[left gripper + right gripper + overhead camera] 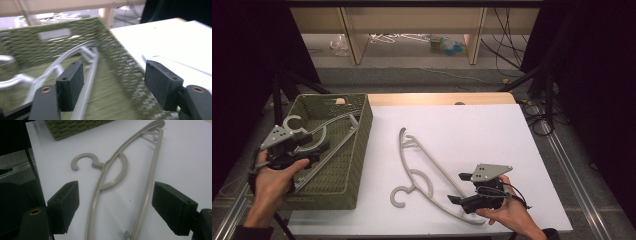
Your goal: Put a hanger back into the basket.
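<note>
Hangers on white table; shelving behind

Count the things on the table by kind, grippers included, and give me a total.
Grey hangers: 2, one in the basket, one on the table
Green woven basket: 1
Grippers: 2, left, right
Total: 5

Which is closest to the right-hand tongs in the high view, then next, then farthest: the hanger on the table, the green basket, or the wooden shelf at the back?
From the right tongs:
1. Hanger on the table, right beside them.
2. Green basket, off to the left.
3. Wooden shelf, far behind the table.
</note>
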Available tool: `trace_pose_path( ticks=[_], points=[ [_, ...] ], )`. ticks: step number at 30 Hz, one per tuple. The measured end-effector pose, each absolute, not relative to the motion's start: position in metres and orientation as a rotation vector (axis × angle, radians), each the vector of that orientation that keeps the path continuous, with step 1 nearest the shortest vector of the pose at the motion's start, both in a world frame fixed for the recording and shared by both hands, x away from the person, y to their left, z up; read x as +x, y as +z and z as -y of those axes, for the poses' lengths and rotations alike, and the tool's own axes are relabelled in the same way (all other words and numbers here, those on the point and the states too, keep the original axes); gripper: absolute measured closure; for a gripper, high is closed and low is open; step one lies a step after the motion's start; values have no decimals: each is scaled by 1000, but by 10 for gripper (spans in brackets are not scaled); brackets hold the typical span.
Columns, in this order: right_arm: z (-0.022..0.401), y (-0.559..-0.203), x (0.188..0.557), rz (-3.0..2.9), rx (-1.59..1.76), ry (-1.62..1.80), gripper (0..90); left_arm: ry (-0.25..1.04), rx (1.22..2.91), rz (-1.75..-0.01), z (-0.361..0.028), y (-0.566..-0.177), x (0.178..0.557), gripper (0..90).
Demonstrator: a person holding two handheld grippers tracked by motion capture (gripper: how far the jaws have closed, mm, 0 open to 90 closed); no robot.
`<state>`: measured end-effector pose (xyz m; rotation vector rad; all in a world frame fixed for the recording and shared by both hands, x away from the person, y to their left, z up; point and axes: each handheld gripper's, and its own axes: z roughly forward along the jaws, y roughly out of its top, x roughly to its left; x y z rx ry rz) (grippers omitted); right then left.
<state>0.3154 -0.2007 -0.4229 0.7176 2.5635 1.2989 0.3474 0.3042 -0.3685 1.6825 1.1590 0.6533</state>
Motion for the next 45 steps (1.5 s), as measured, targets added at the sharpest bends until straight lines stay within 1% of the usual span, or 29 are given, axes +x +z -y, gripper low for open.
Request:
trace_pose_path(
  ticks=[5, 7, 11, 13, 15, 27, 32, 33, 36, 37, 40, 43, 44, 45],
  points=[
    [201, -424, 317, -2546, 731, 1308, 220, 614, 1671, -1081, -274, -369, 334, 267],
    [200, -424, 317, -2546, 729, 1308, 216, 587, 1679, -1014, -260, -371, 328, 241],
    [200, -425, 318, -2554, 720, 1314, 212, 559, 1696, -937, -244, -371, 321, 205],
    [200, -425, 318, -2553, 716, 1318, 212, 559, 1693, -919, -237, -371, 316, 197],
    [200, -425, 318, -2557, 725, 1318, 211, 546, 1683, -907, -230, -371, 312, 168],
    [197, -427, 320, -2555, 716, 1318, 208, 556, 1709, -818, -208, -388, 296, 170],
    [197, -427, 320, -2556, 717, 1319, 207, 523, 1717, -784, -197, -397, 288, 170],
    [197, -427, 320, -2555, 717, 1318, 207, 542, 1730, -776, -195, -399, 286, 171],
    [196, -428, 320, -2564, 714, 1319, 207, 500, 1730, -764, -190, -406, 281, 176],
    [196, -428, 320, -2564, 714, 1312, 207, 497, 1726, -778, -189, -408, 278, 176],
    [195, -430, 320, -2577, 725, 1310, 206, 508, 1743, -734, -187, -413, 276, 176],
    [194, -431, 320, -2589, 717, 1308, 205, 487, 1750, -714, -182, -420, 274, 176],
    [194, -431, 320, -2585, 717, 1306, 205, 477, 1757, -737, -180, -422, 272, 175],
    [194, -431, 320, -2580, 711, 1307, 205, 491, 1768, -719, -179, -423, 272, 175]
  ],
)
